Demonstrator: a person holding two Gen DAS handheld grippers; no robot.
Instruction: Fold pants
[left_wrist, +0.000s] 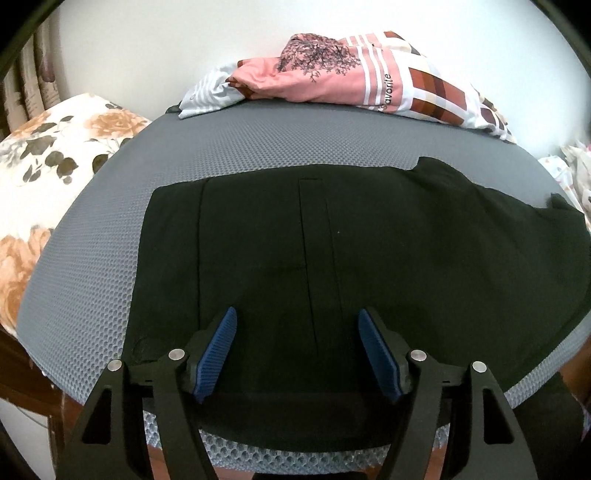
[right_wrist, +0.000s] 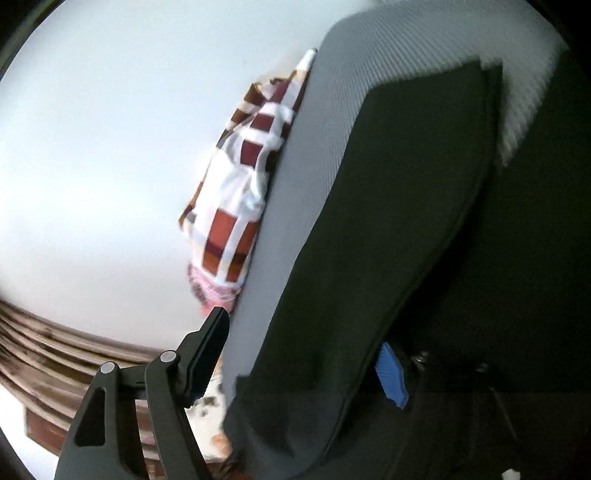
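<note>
Black pants (left_wrist: 369, 251) lie spread flat on a grey mesh mat (left_wrist: 229, 147), the legs running off to the right. My left gripper (left_wrist: 297, 313) hovers over the near part of the pants, close to the mat's front edge. It is open, with nothing pressed between its blue pads (left_wrist: 218, 354). The right wrist view is rolled and blurred. In it a fold of the pants (right_wrist: 388, 221) runs between the fingers of my right gripper (right_wrist: 303, 329). That gripper's jaws stand apart, and one blue pad (right_wrist: 391, 376) peeks out from behind the cloth.
A bundle of pink and plaid cloth (left_wrist: 351, 77) lies along the mat's far edge by the pale wall, and shows as plaid cloth (right_wrist: 240, 192) in the right wrist view. A floral cushion (left_wrist: 48, 166) sits to the left. A curtain (left_wrist: 33, 74) hangs at the far left.
</note>
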